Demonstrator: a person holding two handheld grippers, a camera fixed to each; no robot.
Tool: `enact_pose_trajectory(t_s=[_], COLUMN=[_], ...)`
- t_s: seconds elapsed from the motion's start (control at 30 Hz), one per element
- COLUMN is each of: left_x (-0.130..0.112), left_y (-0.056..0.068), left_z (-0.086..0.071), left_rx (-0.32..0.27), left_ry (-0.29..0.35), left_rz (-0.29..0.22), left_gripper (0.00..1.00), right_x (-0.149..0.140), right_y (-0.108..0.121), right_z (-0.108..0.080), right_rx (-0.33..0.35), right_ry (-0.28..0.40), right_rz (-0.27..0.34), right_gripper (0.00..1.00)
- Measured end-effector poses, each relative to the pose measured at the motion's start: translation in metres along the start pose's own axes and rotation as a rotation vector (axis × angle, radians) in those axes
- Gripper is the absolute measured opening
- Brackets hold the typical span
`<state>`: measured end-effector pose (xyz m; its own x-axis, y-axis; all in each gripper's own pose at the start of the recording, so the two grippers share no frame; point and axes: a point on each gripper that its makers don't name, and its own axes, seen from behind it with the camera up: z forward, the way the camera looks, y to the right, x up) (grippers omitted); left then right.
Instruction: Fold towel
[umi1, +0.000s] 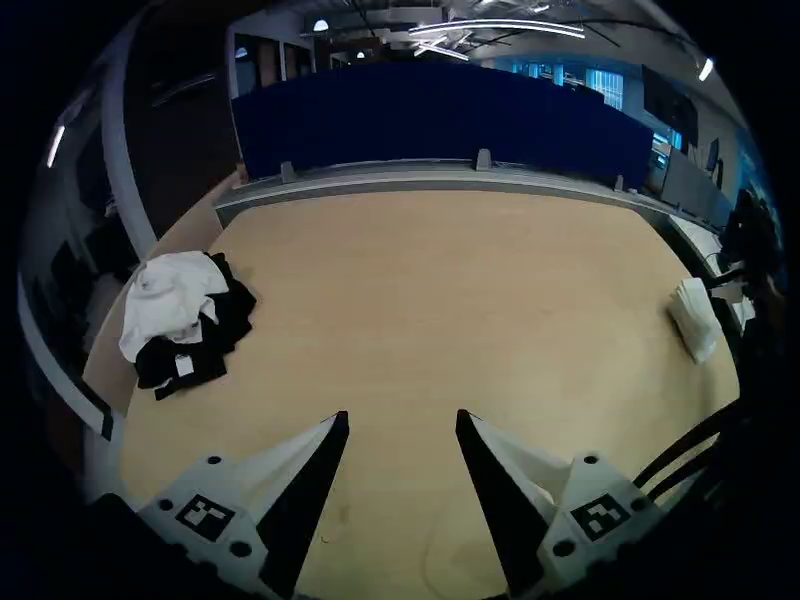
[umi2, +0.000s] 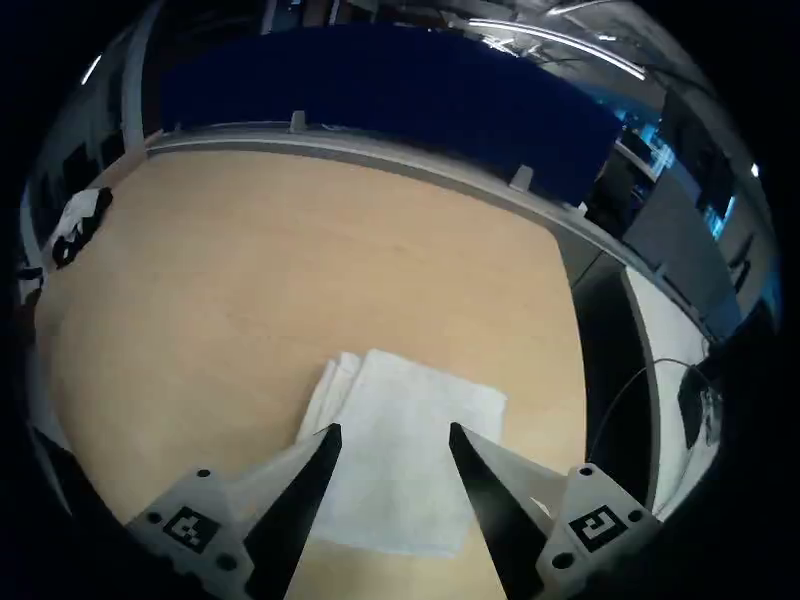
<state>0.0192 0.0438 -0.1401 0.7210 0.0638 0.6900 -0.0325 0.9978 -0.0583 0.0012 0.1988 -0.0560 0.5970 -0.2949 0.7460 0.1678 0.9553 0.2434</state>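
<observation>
Two tools (umi1: 401, 413) (umi2: 394, 427); one folded towel (umi2: 400, 470)

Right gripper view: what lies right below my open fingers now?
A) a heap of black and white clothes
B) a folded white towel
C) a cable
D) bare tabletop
B: the folded white towel lies flat on the table under the right gripper, whose fingers are spread and hold nothing; the heap of clothes sits far off at the table's corner.
</observation>
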Motion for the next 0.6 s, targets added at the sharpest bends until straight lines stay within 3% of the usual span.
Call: enact_pose_trajectory(t_s=[0.3, 0.6], left_x=[0.012, 0.027], left_y=[-0.007, -0.007], left_z=[0.0, -0.001], left_rx=[-0.013, -0.031], left_ry=[0.032, 0.076], left_rz=[-0.001, -0.002], left_gripper=[0.79, 0.79], right_x=[0.004, 0.042], right_y=[-0.006, -0.01], right_z=[-0.032, -0.071], right_rx=[-0.077, -0.167], right_ry=[0.106, 0.365], right_rz=[0.07, 0.158], right_gripper=[0.83, 0.83])
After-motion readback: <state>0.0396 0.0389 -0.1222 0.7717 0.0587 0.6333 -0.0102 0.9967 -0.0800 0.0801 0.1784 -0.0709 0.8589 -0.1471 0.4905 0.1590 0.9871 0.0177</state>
